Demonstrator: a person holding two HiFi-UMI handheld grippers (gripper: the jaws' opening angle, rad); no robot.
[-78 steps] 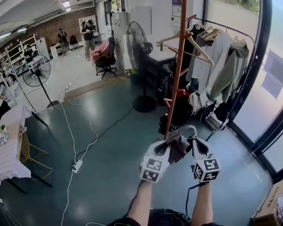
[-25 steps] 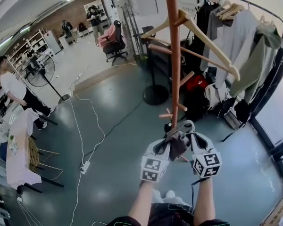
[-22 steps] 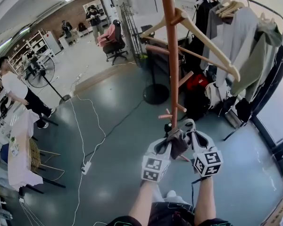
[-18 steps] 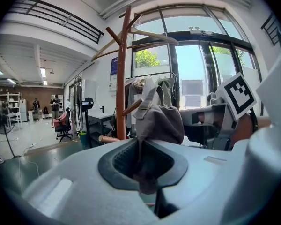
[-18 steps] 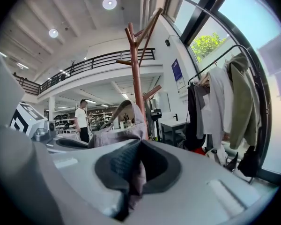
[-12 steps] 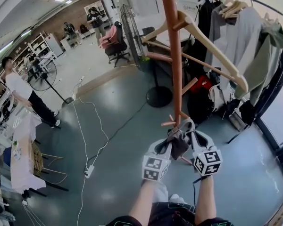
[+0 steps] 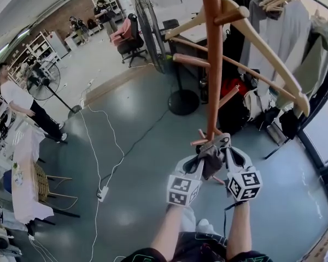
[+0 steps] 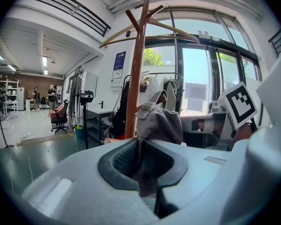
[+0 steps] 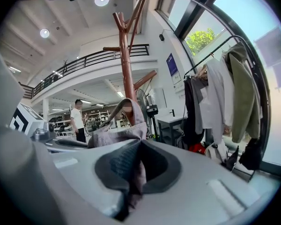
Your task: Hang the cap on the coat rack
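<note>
A grey-brown cap (image 7: 211, 156) hangs between my two grippers, held in the air close to the pole of the wooden coat rack (image 7: 212, 59). My left gripper (image 7: 199, 162) is shut on the cap's left edge; cloth is pinched between its pads in the left gripper view, cap (image 8: 157, 121). My right gripper (image 7: 225, 153) is shut on the cap's right edge, cap (image 9: 122, 132). The rack (image 8: 136, 64) rises just beyond the cap, with pegs and wooden hangers on it. Low pegs (image 7: 199, 141) stick out right by the cap.
A clothes rail with hung coats and shirts (image 7: 287, 31) stands right of the rack, by glass doors. A standing fan (image 7: 181, 100) is behind the rack. Cables and a power strip (image 7: 103, 191) lie on the green floor. A person (image 7: 24, 105) stands at the left by tables.
The coat rack has come closer and now fills more of the head view. Both grippers keep their hold on the cap, now close to the rack's low pegs.
</note>
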